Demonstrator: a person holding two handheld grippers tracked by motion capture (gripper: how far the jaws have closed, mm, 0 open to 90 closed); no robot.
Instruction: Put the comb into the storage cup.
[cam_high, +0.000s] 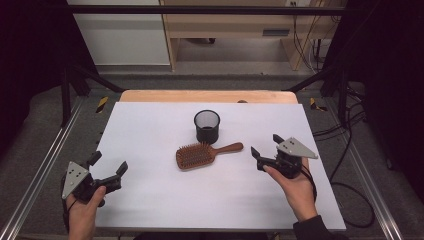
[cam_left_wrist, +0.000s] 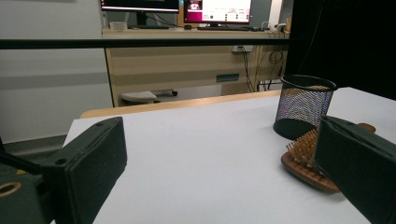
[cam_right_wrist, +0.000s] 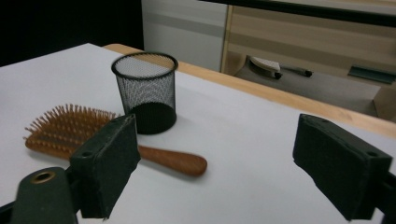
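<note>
Hairbrush (cam_high: 200, 155) lies mid-worktop just before the mesh cup (cam_high: 207, 126), handle (cam_high: 229, 148) pointing toward my right fingers (cam_high: 264, 149), the nearer pair. Both those and my left fingers (cam_high: 107, 165) are spread, holding nothing.

From up high I see an evenly lit white table (cam_high: 150, 150), bright against dark surroundings left and right. Light falls from overhead: the mesh cup (cam_high: 207, 126) and hairbrush (cam_high: 200, 155) cast only soft, short shadows. No glare on the sheet. My high view looks slightly soft and grainy. In both gripper views the near jaws blur, dark and underexposed, while the bristles stay fairly crisp. The monitors (cam_left_wrist: 177, 5) glow overexposed.
</note>
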